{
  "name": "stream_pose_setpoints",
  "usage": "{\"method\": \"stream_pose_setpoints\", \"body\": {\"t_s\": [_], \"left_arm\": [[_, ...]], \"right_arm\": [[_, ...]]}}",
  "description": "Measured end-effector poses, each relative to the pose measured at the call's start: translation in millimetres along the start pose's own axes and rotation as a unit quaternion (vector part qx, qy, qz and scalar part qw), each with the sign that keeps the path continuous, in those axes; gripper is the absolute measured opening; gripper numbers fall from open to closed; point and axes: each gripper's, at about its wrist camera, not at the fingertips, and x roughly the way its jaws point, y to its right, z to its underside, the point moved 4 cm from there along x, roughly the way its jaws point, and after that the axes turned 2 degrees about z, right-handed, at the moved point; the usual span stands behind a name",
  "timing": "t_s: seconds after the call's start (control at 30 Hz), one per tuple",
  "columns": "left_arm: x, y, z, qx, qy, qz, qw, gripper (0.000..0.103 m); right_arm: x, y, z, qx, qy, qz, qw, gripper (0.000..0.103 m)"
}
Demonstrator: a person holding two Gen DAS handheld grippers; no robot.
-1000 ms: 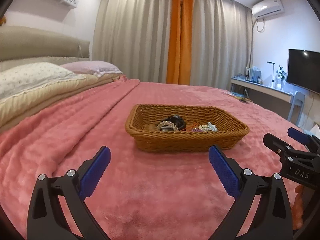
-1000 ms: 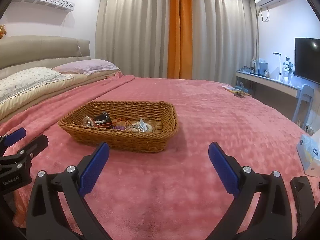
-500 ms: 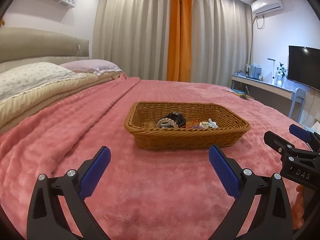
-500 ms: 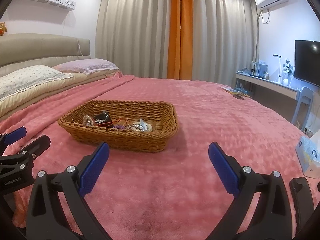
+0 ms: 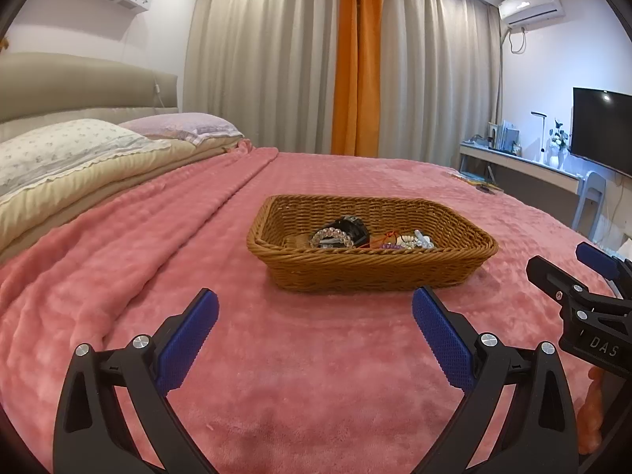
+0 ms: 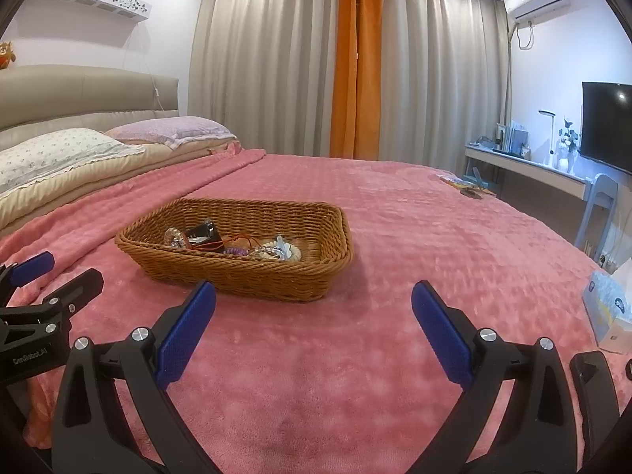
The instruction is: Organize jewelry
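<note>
Both tools wide apart, empty

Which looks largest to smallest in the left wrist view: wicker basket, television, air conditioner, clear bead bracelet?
1. wicker basket
2. television, though partly cut off by the frame edge
3. air conditioner
4. clear bead bracelet
The basket's nearness to the camera exaggerates its apparent size.

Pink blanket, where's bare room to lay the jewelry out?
Bare blanket lies right of the wicker basket, toward the tissue box, and between the basket and both open grippers. The basket's floor is crowded with jewelry.
</note>
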Motion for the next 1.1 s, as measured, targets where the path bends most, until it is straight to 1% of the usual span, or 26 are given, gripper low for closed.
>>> {"method": "stream_pose_setpoints", "body": {"t_s": [1.1], "left_arm": [[2.6,-1.3,4.1,-0.001,-0.008,-0.002,1.0000,0.095]], "right_arm": [[0.2,2.2,-0.4,0.001,-0.002,-0.007,1.000,0.095]]}}
